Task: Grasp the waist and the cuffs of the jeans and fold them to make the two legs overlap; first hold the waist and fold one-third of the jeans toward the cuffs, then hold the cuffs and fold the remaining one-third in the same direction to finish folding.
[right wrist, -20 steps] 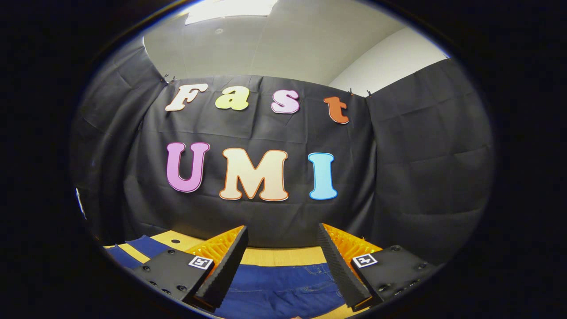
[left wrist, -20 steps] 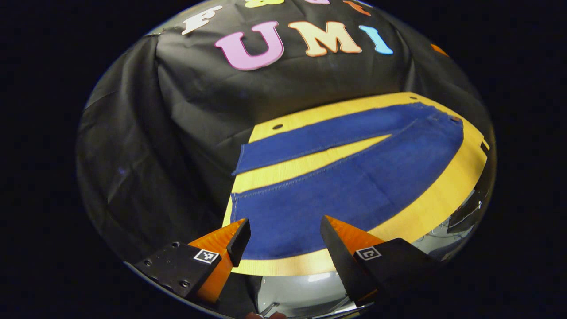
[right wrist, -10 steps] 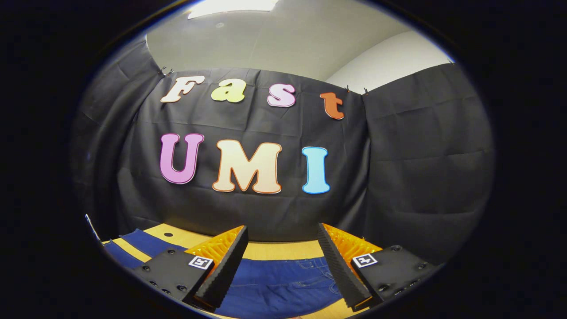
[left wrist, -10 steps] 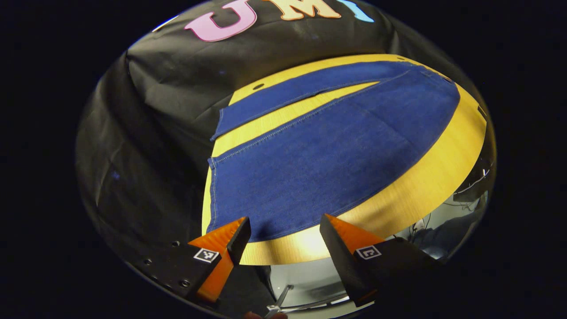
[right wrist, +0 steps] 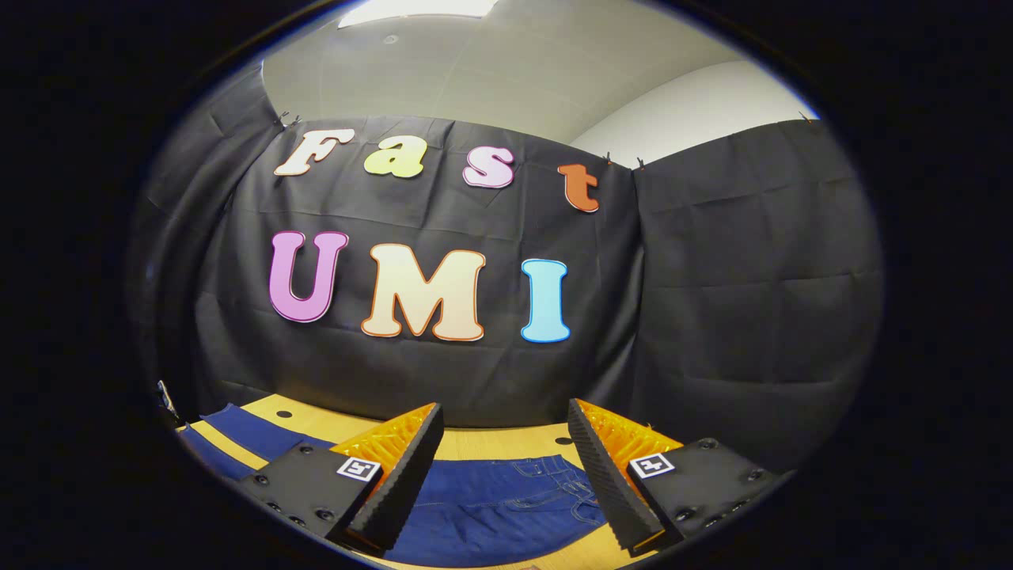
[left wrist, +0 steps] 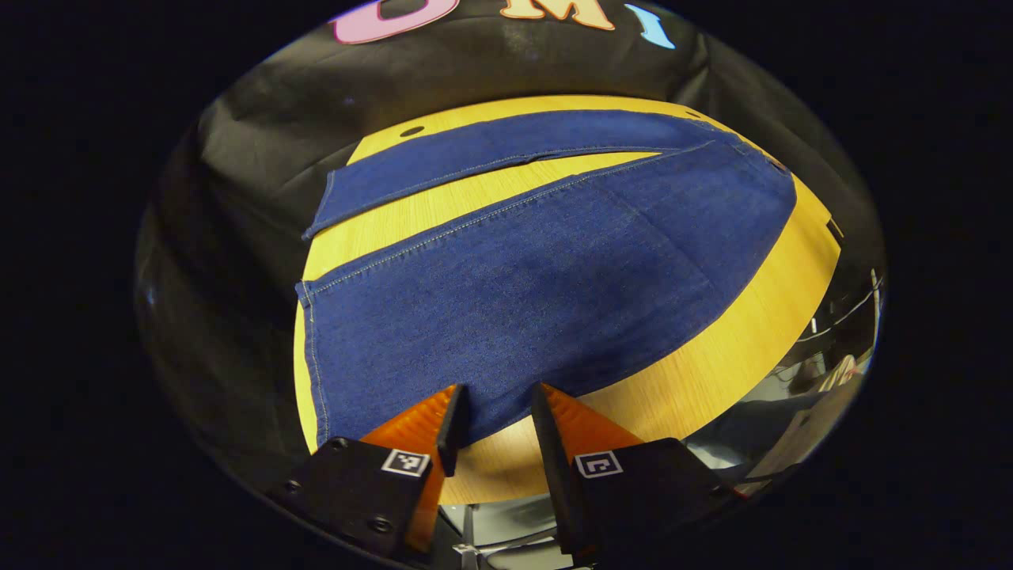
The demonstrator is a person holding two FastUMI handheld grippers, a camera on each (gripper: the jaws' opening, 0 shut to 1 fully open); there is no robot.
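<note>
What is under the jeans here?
The jeans lie flat on a wooden table, whose top shows between the two spread legs and along the near edge. Anything under the denim itself is covered and cannot be seen.

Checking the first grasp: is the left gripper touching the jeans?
Cannot tell: in the left gripper view, the left gripper straddles the jeans hem, contact unclear.

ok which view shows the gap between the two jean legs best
The left gripper view: the jeans lie spread on the table, bare wood showing between both legs. The right gripper view catches the waist end and a sliver of the legs.
</note>
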